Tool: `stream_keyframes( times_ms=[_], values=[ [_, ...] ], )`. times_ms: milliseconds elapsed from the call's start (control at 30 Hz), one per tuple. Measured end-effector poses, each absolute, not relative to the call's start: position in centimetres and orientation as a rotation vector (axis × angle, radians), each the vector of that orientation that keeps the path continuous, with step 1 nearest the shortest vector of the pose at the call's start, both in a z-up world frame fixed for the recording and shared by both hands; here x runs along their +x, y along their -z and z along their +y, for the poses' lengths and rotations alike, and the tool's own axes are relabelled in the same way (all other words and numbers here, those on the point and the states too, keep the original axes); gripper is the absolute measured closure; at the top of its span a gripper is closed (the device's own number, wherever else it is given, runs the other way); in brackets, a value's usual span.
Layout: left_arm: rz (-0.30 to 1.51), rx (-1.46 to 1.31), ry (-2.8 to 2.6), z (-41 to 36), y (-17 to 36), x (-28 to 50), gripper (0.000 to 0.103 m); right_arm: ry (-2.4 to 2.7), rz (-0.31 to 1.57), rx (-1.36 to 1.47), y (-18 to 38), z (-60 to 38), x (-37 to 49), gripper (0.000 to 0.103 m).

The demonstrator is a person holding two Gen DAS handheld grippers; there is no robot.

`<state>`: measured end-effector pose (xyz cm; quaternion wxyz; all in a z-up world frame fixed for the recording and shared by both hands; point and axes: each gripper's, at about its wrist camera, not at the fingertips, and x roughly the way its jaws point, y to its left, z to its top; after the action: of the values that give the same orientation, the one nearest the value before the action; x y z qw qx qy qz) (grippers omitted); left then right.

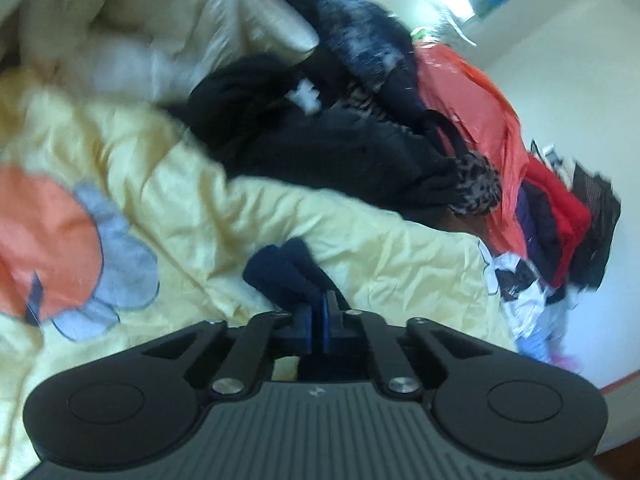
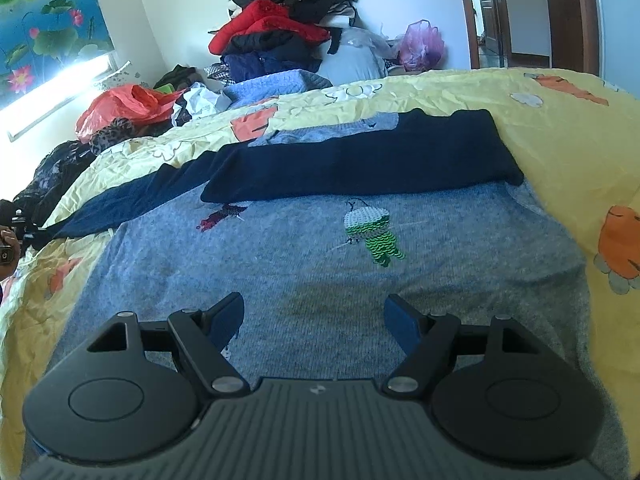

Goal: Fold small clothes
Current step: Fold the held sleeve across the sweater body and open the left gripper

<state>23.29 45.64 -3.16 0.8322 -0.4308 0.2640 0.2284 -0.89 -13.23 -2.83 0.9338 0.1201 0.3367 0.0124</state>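
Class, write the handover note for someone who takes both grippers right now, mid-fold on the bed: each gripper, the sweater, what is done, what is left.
Left gripper: shut on the navy sleeve cuff, lifted above the yellow bedspread.
Right gripper: open, holding nothing, over the lower part of the blue-grey sweater.
The sweater lies flat on the bedspread; one navy sleeve is already folded across the chest.
Left to do: probably lay the held sleeve across too, then fold the body up.

Left wrist view skims low over the yellow bedspread point(image 1: 380, 248); right looks down close on it point(image 2: 560, 128) — both share the clothes pile point(image 1: 552, 200) point(image 2: 276, 28).
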Motion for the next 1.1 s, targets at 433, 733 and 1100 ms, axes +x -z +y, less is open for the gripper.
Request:
stream_keyframes(
  times_ms=[433, 733, 1100],
  values=[
    [0.461, -0.427, -0.094, 26.4, -7.5, 22.5, 0.1, 0.016, 0.649, 0.31, 2.1, -15.6, -1.6, 0.024],
    [0.491, -0.17, 0.272, 8.2, -6.6, 19.9, 0.1, 0.059, 0.623, 0.347, 1.8, -17.9, -2.2, 0.024],
    [0.745, 0.127, 0.448, -6.0, 1.3, 17.6, 0.096, 0.14, 0.55, 0.316, -0.1, -21.5, -0.8, 0.024]
  ],
)
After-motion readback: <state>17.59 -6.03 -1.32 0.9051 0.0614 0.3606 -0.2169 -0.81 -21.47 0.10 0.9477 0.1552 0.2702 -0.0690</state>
